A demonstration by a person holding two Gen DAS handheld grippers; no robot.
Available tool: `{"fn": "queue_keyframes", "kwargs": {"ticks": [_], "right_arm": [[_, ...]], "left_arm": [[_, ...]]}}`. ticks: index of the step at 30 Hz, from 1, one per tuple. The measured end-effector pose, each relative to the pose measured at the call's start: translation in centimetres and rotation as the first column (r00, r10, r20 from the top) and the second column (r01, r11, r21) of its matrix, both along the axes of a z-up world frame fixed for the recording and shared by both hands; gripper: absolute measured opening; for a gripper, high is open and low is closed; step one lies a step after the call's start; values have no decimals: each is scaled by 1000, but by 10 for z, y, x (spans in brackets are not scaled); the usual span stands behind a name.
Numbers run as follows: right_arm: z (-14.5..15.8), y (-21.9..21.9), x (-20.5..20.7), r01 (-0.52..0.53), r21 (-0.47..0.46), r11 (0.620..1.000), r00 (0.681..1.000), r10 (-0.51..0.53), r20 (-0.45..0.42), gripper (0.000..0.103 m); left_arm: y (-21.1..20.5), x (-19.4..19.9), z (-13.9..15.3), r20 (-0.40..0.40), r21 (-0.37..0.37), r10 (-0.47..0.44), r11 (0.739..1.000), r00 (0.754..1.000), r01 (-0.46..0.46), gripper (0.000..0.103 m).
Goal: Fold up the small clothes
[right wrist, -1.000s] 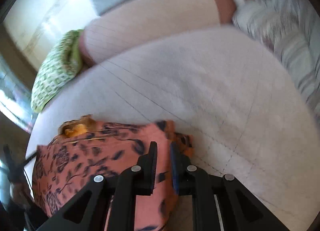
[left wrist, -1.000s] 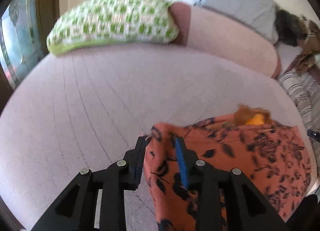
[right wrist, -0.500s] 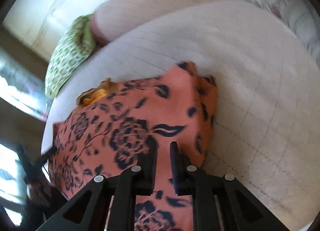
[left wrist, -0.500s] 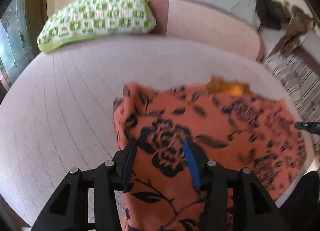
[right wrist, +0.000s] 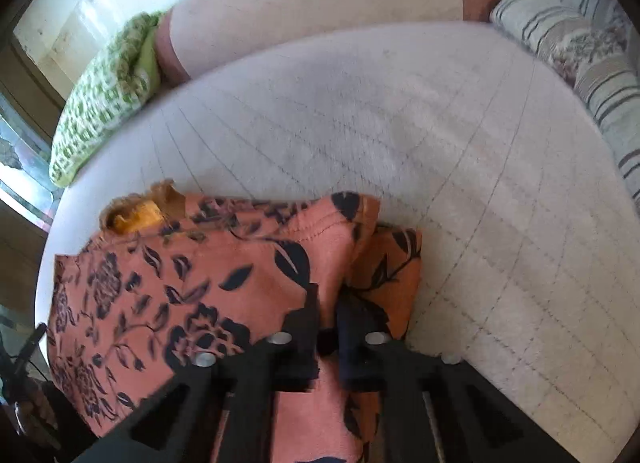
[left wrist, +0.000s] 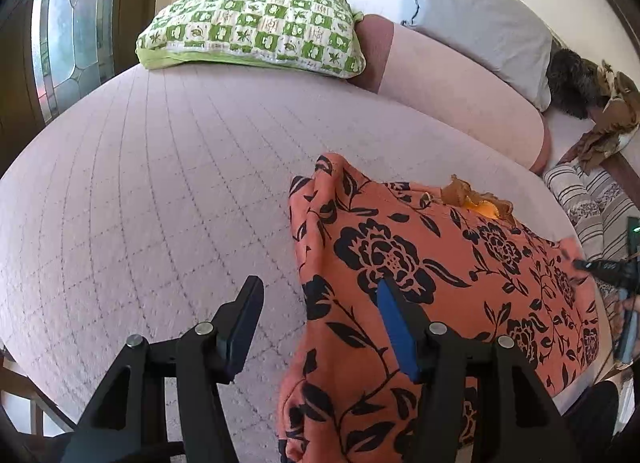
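Observation:
An orange garment with a black flower print [left wrist: 420,263] lies on the pale quilted bed, its lower part hanging over the near edge. It also shows in the right wrist view [right wrist: 208,275]. My left gripper [left wrist: 316,299] is open over the garment's left edge, with nothing between the jaws. My right gripper [right wrist: 328,303] is shut on a fold of the garment at its right edge. A small orange and brown trim [left wrist: 476,203] sits at the garment's far edge.
A green checked pillow [left wrist: 256,31] lies at the far left of the bed [left wrist: 160,183]. A pink bolster [left wrist: 460,91] and a grey pillow [left wrist: 480,23] lie along the back. Striped bedding [right wrist: 580,55] lies to the right, with a brown cloth [left wrist: 608,123] beyond.
My left gripper has let go of the garment, opened wide and shifted off its left edge. The garment now lies spread flat. My right gripper stays shut on its right edge.

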State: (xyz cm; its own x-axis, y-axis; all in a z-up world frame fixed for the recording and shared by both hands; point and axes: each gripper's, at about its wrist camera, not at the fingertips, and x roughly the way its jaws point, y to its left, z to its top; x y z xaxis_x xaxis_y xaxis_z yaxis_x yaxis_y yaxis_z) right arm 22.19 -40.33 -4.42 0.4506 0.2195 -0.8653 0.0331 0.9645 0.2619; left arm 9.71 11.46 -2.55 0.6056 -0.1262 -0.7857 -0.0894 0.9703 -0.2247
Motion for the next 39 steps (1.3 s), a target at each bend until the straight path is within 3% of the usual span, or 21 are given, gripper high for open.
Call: {"fn": "queue_keyframes", "kwargs": {"ticks": [1,2,4,6,9,10,14,19,22,24,26,27,28,29,31,32,34,36,37,39], "right_arm": [[5,-4,-3,30,19,999,999,-30,23,6],[-5,-8,1,48,8,999,999,-48,-10,7],[-38,-12,9,47,1,999,989,-46,-142,11],[-28,-19,0,83,36,996,994,-80,-69,16],[-4,-28,-22,133,53,990,991,-132,-17,46],[2,-27,-31,112,55,992,994,-111,-12,62],[4,-29,-62,69,80,994,996,-63,-69,68],[-16,-54,-104,170,241,956,977,-131,-168,68],[-22,-42,-109,145,333,932,978,-85,-188,68],[-34,-36,-106,165,346,924,968,-84,-238,67],[-36,-36,-107,195,403,894,960,-89,-266,17],[-30,-32,-110,187,425,886,966,-87,-245,16],[-15,-28,-116,167,385,908,974,-92,-205,16],[-12,-29,-120,181,389,903,974,-111,-196,16],[-27,-33,-124,226,352,908,960,-145,-240,16],[-40,-33,-124,232,311,922,951,-148,-272,20],[-41,-35,-125,210,357,910,961,-125,-248,26],[-21,-40,-123,181,371,911,977,-125,-171,56],[-9,-45,-120,181,363,914,981,-143,-128,79],[4,-54,-97,176,344,922,984,-159,-75,82]], "left_arm": [[1,0,-1,-3,11,4,1000,1000,-4,60],[2,2,-6,-16,24,9,1000,1000,-9,60],[4,6,-11,-53,23,16,1000,998,-15,60],[3,2,7,2,37,19,999,1000,-19,60],[-12,-2,30,73,82,-33,996,997,27,60],[-18,-1,34,84,85,-54,995,995,47,60],[-48,2,41,101,73,-144,988,984,137,64],[-82,5,22,49,55,-202,978,978,199,67],[-93,10,8,21,57,-212,976,977,211,68],[-99,18,-11,-41,60,-217,974,975,219,68],[-101,20,-25,-91,59,-206,975,974,212,68],[-100,19,-25,-85,63,-205,976,975,210,68],[-99,17,-23,-80,69,-201,976,976,207,68],[-99,16,-22,-75,64,-202,976,977,207,68],[-96,15,-19,-70,61,-196,978,978,200,68],[-96,16,-18,-74,61,-193,978,978,197,68],[-95,15,-11,-54,61,-200,977,978,203,68],[-96,15,-4,-27,82,-210,974,977,212,68],[-96,17,-2,-20,87,-213,973,977,214,68],[-98,24,-2,-12,91,-216,972,976,216,68]]}}
